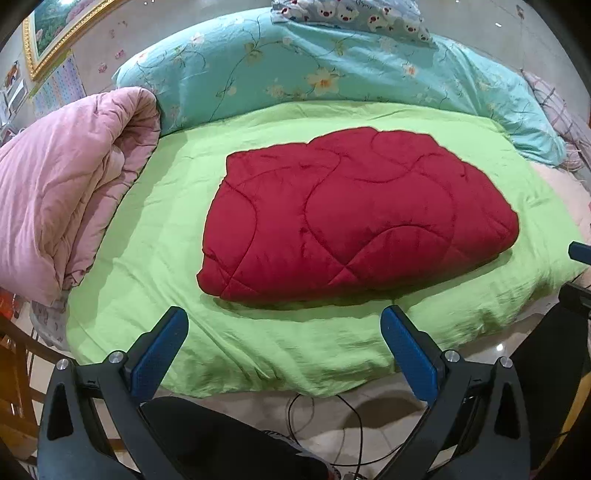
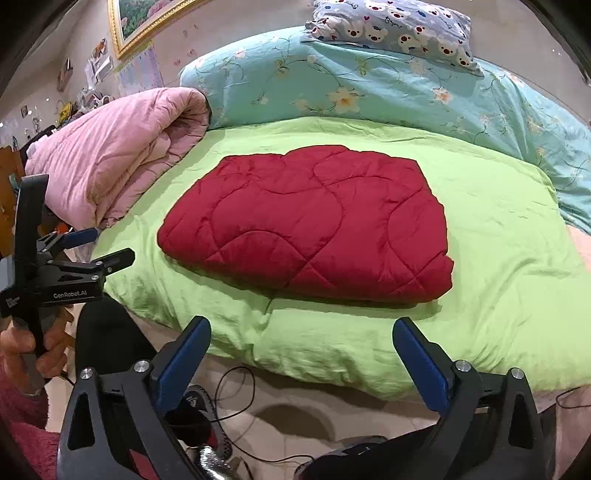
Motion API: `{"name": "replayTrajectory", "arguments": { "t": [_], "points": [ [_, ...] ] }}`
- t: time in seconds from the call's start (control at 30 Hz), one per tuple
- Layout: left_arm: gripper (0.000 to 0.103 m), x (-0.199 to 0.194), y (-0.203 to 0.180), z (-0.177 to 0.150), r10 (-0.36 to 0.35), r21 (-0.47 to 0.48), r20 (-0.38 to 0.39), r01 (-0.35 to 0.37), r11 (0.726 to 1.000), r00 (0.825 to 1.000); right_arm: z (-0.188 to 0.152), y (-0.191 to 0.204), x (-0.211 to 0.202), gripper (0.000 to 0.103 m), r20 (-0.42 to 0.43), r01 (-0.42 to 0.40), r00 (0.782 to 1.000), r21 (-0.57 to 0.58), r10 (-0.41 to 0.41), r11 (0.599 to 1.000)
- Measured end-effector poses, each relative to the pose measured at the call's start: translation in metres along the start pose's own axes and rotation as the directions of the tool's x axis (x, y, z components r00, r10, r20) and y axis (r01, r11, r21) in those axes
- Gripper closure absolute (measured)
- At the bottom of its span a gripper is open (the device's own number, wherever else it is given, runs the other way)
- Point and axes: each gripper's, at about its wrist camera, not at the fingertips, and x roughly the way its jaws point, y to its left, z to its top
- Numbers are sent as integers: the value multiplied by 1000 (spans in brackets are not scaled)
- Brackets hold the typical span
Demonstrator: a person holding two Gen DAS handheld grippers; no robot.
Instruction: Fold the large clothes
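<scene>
The bed carries a green sheet. At 9 o'clock lies a rolled pink quilt. At 12 o'clock a teal floral duvet bears a bear-print pillow. A gilt-framed picture hangs at 11 o'clock. A glossy tiled floor with black cables lies at 6 o'clock.

Both wrist views look forward and steeply downward from beyond the near edge of the bed, fairly close. The left wrist view stands further left; the right wrist view sees the left gripper at its left margin. Shared: the folded red quilt, pink quilt and floral bedding.
</scene>
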Motion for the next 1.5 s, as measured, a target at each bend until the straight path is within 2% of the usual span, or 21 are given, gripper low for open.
{"name": "replayTrajectory", "arguments": {
  "t": [0.17,0.4,0.97,1.5],
  "points": [
    [0,16,-1,0,17,19,-36,-16,1000,999,3,-9,25,2,-45,17,999,20,-16,1000],
    [0,22,0,9,23,36,-41,-22,999,999,14,-15,44,2,-76,22,997,41,-19,999],
    [0,26,1,39,-14,34,-11,14,999,1000,43,-23,48,2,-71,32,997,26,-30,999],
    [0,36,2,52,-32,28,-12,33,999,999,60,-24,57,2,-76,25,997,8,-25,1000]
  ]
}}
